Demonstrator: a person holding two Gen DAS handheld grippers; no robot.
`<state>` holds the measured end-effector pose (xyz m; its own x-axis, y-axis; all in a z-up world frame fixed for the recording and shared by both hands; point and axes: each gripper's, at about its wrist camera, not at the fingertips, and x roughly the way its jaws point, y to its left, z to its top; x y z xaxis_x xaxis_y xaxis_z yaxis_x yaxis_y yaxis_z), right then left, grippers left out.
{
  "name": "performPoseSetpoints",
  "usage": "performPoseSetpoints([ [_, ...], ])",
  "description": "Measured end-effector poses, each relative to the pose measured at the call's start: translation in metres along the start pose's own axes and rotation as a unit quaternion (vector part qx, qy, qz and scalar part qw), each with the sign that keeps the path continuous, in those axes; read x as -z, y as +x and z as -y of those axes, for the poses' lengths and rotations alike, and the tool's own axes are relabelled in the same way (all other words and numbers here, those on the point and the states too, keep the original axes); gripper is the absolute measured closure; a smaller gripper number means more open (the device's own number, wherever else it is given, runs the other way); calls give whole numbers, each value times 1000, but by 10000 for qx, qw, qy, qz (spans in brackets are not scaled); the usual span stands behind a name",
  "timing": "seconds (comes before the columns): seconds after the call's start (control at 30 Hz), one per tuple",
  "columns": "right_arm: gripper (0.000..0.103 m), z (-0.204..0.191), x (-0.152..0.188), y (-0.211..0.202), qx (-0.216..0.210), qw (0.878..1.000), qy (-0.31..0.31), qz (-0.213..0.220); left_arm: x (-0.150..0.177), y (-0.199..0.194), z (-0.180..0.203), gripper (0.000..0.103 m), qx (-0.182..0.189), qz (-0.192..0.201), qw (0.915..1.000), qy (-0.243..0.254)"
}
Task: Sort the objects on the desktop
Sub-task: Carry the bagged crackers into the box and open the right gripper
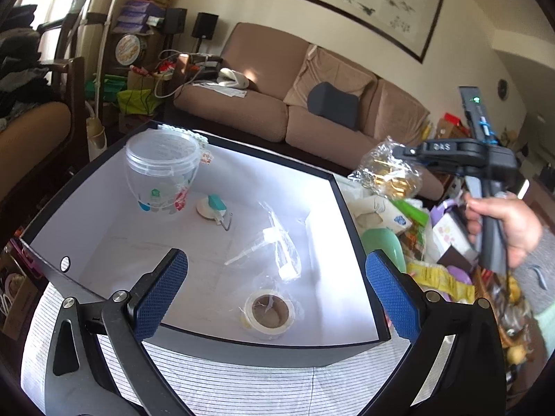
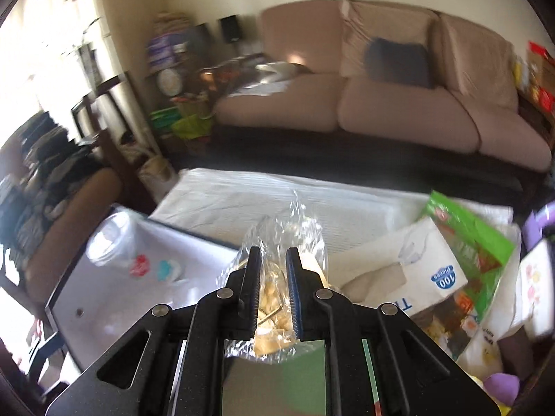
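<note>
Left wrist view: black-walled, white-floored box (image 1: 350, 208), frame centre, holding clear plastic tub (image 1: 162, 170), tape roll (image 1: 270, 313), bagged pump nozzle (image 1: 274, 242), teal-and-white hook (image 1: 213, 208). Left gripper (image 1: 275, 291) spread wide, empty. Right gripper (image 1: 402, 154), right, clamps crinkled clear bag of gold pieces (image 1: 388, 170).

Right wrist view: bag (image 2: 274, 298) pinched between fingers, long axis upward, above box's right edge.

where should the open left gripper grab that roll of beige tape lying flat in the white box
Grip the roll of beige tape across its ring wall, coming straight down from above with the left gripper. It lies flat with its cardboard core facing up, so one finger can drop into the hole and one outside.
</note>
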<state>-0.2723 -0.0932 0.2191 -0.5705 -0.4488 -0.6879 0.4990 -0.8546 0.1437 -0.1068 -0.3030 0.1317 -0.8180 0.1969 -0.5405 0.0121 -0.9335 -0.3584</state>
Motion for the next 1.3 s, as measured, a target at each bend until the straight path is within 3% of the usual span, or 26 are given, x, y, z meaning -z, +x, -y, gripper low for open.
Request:
performPoseSetpoints([
  [0.17,91,-40,-1,-13,-59,9996,-244,-84,-3,-5,-14,0,3,-4,9996,-294],
  [0.47,91,-121,-17,-26,-736,9951,-663,-23,-10,-30,-65,0,-258,192,9966,-754],
  [0.67,91,-185,-1,31,-1436,9862,-666,-485,-11,-57,-116,0,-540,400,9888,-1331],
  [0.97,91,-263,53,151,-2133,9576,-425,-1891,-8,-71,-156,0,-631,653,9800,-1772],
  [1.1,88,-272,59,176,-1941,9523,-382,-2323,-7,-72,-162,0,-607,674,9786,-1849],
  [1.2,88,-270,51,163,-1802,9578,-669,-2135,-7,-68,-162,0,-494,593,9796,-1855],
  [1.3,80,-260,49,141,-1646,9633,-894,-1923,-7,-61,-151,0,-403,513,9828,-1727],
])
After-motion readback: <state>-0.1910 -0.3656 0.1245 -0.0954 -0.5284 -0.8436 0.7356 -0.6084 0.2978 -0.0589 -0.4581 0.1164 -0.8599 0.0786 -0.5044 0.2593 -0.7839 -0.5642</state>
